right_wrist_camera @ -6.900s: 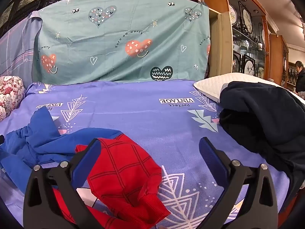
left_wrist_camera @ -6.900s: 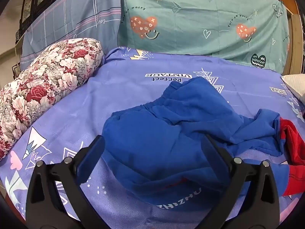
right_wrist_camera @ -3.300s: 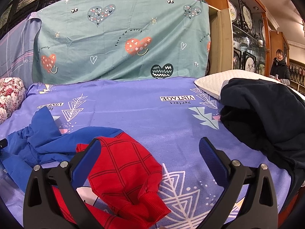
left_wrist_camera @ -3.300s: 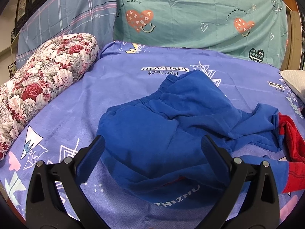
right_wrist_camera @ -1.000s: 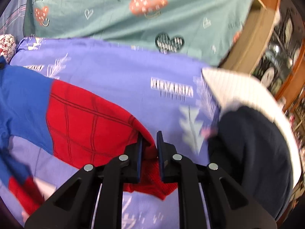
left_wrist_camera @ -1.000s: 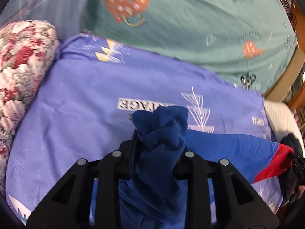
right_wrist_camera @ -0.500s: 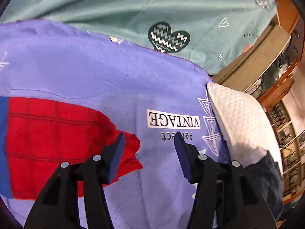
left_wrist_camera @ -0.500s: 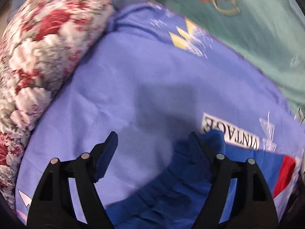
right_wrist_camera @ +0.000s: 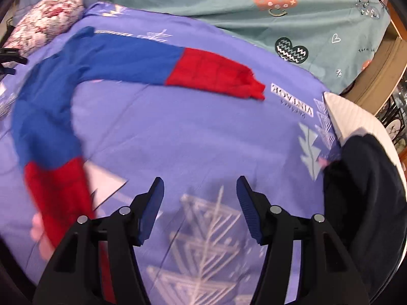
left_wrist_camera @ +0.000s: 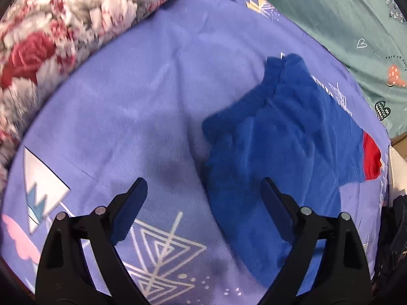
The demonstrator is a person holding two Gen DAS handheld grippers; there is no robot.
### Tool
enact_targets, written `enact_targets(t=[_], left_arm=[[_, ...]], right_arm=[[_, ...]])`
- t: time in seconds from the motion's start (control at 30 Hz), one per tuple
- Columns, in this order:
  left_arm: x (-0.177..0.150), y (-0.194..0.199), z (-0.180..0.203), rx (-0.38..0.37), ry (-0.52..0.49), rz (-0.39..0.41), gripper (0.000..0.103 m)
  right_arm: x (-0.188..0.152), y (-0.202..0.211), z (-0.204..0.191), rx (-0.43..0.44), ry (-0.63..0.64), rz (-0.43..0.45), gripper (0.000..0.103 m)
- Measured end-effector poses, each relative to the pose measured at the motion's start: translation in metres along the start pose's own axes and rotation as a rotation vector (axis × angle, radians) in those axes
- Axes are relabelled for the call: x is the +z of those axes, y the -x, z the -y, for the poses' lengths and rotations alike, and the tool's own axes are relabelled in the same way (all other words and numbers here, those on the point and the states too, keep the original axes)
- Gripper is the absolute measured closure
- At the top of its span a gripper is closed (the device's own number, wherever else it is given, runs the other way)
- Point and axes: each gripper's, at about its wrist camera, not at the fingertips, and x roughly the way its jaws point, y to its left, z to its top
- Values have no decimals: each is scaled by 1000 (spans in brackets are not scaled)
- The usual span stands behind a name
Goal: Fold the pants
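The blue pants with red lower legs (right_wrist_camera: 76, 71) lie spread on the purple bed sheet (right_wrist_camera: 190, 137). One leg runs right to a red cuff (right_wrist_camera: 223, 76). The other bends toward me and ends in red at the lower left (right_wrist_camera: 61, 195). In the left wrist view the blue waist part (left_wrist_camera: 274, 137) lies ahead and right. My left gripper (left_wrist_camera: 203, 203) is open and empty just in front of the waist. My right gripper (right_wrist_camera: 199, 200) is open and empty over bare sheet between the two legs.
A floral bolster pillow (left_wrist_camera: 51, 38) lies along the left. A dark garment (right_wrist_camera: 366, 198) on a white pillow (right_wrist_camera: 356, 119) sits at the right. A teal heart-print cloth (right_wrist_camera: 254, 5) hangs behind the bed.
Both grippers let go of the pants and opened. They pulled back toward me, and the pants now lie spread out on the sheet.
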Motion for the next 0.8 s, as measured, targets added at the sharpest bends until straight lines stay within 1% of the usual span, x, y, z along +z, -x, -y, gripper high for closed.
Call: enact_targets(t=[0.07,0.13,0.17,0.23,0.27,0.3,0.33,0.4,0.43,0.47,0.5,0.53,0.57,0.6,0.67,0.7,0.73,0.77,0.8], left_arm=[[2,-1,5,-44,0,22,13],[8,-5,13,-66,-21,31,13],[12,-12,15,-87,-20,10,13],[21,-26,11,-126,31,-18,15],[23,-33,9,-168,52,-33,15],[24,-38,10,-188,59,-43,16],[24,-40,10,-192,58,-41,16],[22,-46,16,-200,42,-45,21],[21,-50,20,-191,34,-50,25],[21,-53,26,-164,31,-46,25],[17,-52,31,-134,25,-38,27],[14,-51,34,-118,20,-32,33],[10,-49,36,-104,19,-34,43],[8,-48,38,-102,23,-38,50],[5,-46,32,-129,52,-54,65],[4,-45,29,-144,62,-60,67],[3,-44,28,-149,59,-65,68],[3,-43,28,-146,46,-71,68],[3,-44,29,-143,32,-78,68]], right_arm=[[-17,11,-8,9,5,4,43],[-33,20,-10,18,-12,2,43],[-39,23,-11,19,-21,1,43],[-52,30,-9,20,-46,-1,43],[-58,34,-7,17,-55,2,43],[-63,37,-7,14,-62,6,43],[-67,41,-6,7,-65,11,44],[-74,44,-9,2,-53,11,44],[-74,43,-9,6,-42,8,44],[-75,44,-14,18,-20,10,44],[-75,45,-19,33,-2,13,44],[-74,46,-25,56,21,18,45],[-73,49,-31,102,37,27,45],[-72,51,-34,142,44,35,45],[-69,53,-39,174,63,36,45],[-68,55,-41,182,76,39,45],[-66,59,-42,221,81,47,45],[-65,62,-40,265,77,53,45],[-62,65,-39,328,72,51,45]])
